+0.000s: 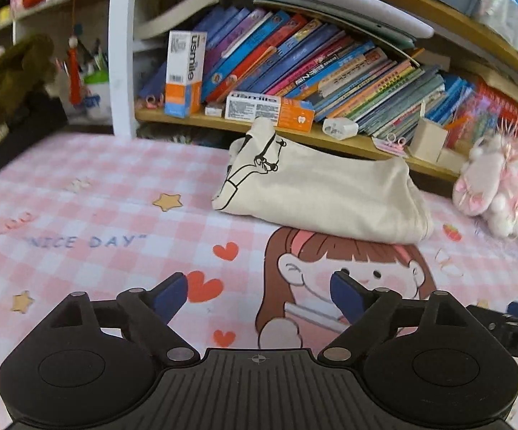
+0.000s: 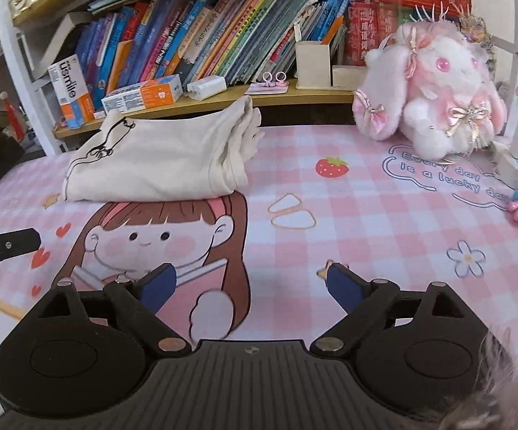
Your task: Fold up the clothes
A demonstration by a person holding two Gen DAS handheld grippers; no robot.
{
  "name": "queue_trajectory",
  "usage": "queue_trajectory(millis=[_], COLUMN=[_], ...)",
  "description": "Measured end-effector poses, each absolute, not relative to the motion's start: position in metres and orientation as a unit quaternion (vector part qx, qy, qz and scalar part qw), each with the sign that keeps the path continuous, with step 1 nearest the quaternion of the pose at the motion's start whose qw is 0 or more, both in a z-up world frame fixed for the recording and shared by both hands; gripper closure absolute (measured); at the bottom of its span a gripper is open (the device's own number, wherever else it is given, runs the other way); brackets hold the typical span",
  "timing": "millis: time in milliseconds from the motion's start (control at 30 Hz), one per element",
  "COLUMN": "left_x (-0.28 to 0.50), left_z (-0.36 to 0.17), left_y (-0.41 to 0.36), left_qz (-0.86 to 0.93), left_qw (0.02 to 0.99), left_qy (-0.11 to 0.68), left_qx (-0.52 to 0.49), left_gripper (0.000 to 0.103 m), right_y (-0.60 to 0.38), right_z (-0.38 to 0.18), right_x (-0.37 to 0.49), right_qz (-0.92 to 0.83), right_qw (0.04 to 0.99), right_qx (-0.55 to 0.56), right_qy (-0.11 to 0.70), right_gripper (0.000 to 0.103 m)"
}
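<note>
Left wrist view, folded cream garment [image 1: 327, 197] well beyond released, empty hand-held gripper [image 1: 259, 295].

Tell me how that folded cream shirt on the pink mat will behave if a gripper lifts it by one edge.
The shirt will probably flop and unfold, since its stacked layers lie loose at one end. It looks light for its bulk, being soft cloth. Pushed, it would likely bunch rather than slide across the mat.

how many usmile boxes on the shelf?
2. One usmile box stands upright at the shelf's left end against the books; the other usmile box lies flat just right of it, behind the folded cream garment. More may be hidden behind the garment.
</note>
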State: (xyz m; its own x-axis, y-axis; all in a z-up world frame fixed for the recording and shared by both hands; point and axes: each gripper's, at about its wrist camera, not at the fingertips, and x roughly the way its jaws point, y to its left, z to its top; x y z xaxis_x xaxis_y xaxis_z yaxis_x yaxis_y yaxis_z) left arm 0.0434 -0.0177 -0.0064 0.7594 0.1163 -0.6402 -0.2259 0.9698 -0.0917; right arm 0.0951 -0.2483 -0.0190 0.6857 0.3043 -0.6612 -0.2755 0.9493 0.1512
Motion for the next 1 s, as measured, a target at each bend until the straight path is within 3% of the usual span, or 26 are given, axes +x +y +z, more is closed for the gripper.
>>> queue_trajectory(millis=[500,1000], left_x=[0.009,-0.002], left_z=[0.008,0.021], left_y=[-0.058,-0.071], left_qz=[0.099,0.112], left_qw=[0.944,0.952], left_qy=[0.312,0.283], left_qx=[-0.045,-0.038], left_gripper=[0.002,0.002], right_y=[-0.255,-0.265], right_z=[-0.005,0.005], right_x=[0.056,0.051], right_qz=[0.158,0.165], right_qw=[0.936,0.938], right_qx=[0.003,0.000], right_qy=[0.316,0.306], right_gripper=[0.000,0.000])
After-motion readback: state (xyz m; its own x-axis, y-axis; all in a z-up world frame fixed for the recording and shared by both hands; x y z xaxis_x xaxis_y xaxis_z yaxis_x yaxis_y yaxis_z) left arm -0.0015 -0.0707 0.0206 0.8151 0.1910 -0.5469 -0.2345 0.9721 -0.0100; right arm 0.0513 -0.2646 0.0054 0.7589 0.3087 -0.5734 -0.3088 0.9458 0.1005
